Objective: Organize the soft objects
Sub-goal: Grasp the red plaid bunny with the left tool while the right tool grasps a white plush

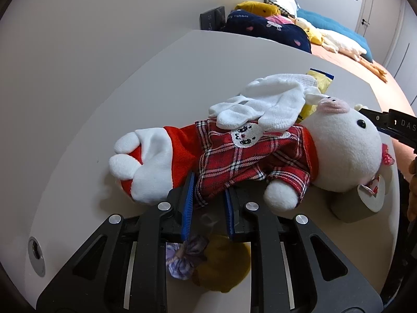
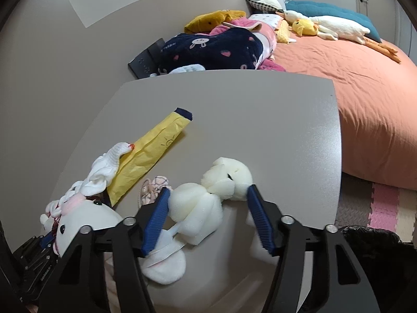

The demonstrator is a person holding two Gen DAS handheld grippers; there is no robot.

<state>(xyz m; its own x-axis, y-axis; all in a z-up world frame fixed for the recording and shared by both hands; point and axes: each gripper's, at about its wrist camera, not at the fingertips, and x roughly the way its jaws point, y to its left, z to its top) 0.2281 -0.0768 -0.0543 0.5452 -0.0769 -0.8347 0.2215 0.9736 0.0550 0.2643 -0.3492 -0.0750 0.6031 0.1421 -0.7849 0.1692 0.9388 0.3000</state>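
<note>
A bed with an orange cover filled the room beyond the grey surface, and pale walls rose behind both. On the bed lay one navy blanket printed with rabbits, one teal cushion, one long white goose toy and one small yellow duck toy. Foam floor mats in pink and cream showed beside the bed.

On the surface one large plush rabbit in a red plaid dress lay on its side, its head toward the bed. One white knitted glove was draped across the rabbit's chest, and one yellow packet lay just beyond the rabbit. One grey roll of tape sat touching the rabbit's head. One cream-white sponge, shaped in rounded lobes, lay near the rabbit's head, with one small pink checked piece between them. Near the rabbit's skirt sat one mustard-yellow soft item and one small purple bundle.

The left claw had closed to a narrow gap, its blue pads pinching the hem of the rabbit's plaid dress. The right claw stood about half open, astride the sponge; its pads looked just at the sponge's sides, and a firm grip could not be told.
</note>
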